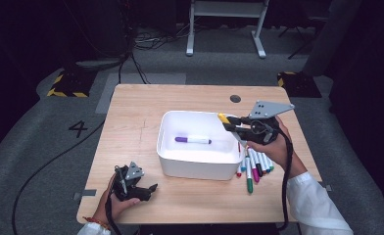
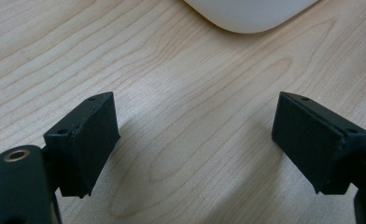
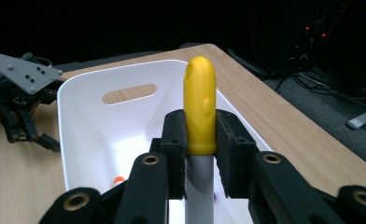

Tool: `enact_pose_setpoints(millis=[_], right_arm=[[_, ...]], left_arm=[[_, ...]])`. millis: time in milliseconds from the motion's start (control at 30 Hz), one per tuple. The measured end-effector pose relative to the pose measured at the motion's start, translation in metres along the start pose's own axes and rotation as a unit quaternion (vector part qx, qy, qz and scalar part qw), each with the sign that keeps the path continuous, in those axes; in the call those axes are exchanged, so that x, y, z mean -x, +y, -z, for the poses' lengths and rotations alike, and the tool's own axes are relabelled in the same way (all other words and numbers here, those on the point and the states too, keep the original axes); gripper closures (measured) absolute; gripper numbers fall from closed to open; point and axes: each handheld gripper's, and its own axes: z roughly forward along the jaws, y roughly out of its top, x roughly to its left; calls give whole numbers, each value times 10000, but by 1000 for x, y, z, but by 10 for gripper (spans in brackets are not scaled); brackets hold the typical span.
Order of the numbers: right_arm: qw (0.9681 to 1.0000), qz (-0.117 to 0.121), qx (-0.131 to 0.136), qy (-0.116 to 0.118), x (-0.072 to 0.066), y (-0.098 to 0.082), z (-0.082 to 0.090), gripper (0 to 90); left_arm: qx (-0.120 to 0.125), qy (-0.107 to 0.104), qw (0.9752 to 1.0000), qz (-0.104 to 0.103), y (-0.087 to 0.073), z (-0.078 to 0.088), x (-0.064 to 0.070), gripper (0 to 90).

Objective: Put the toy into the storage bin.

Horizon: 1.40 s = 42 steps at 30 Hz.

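Observation:
My right gripper (image 1: 235, 126) is shut on a marker with a yellow cap (image 1: 223, 118) and holds it above the right rim of a white bin (image 1: 168, 147). In the right gripper view the yellow cap (image 3: 200, 105) stands up between the two pads, over the bin (image 3: 92, 135). A purple-capped marker (image 1: 193, 140) lies inside the bin. My left gripper (image 1: 143, 190) rests on the table near the front left, open with nothing between its fingers. In its own view the left gripper (image 2: 197, 140) shows wide-apart jaws over bare wood.
Several coloured markers (image 1: 254, 166) lie in a row on the wooden table (image 1: 131, 112) just right of the bin. A corner of the bin (image 2: 249, 16) sits ahead of the left gripper. A small dark round hole (image 1: 235, 98) marks the table's far side.

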Motion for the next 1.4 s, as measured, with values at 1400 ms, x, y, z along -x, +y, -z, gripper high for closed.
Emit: enact_pose_setpoints(millis=[1400], right_arm=[[9715,541,-2097,967,-37,-21,-79,673]], left_arm=[[-5,-12,10000,-20,0,0,0,148]])
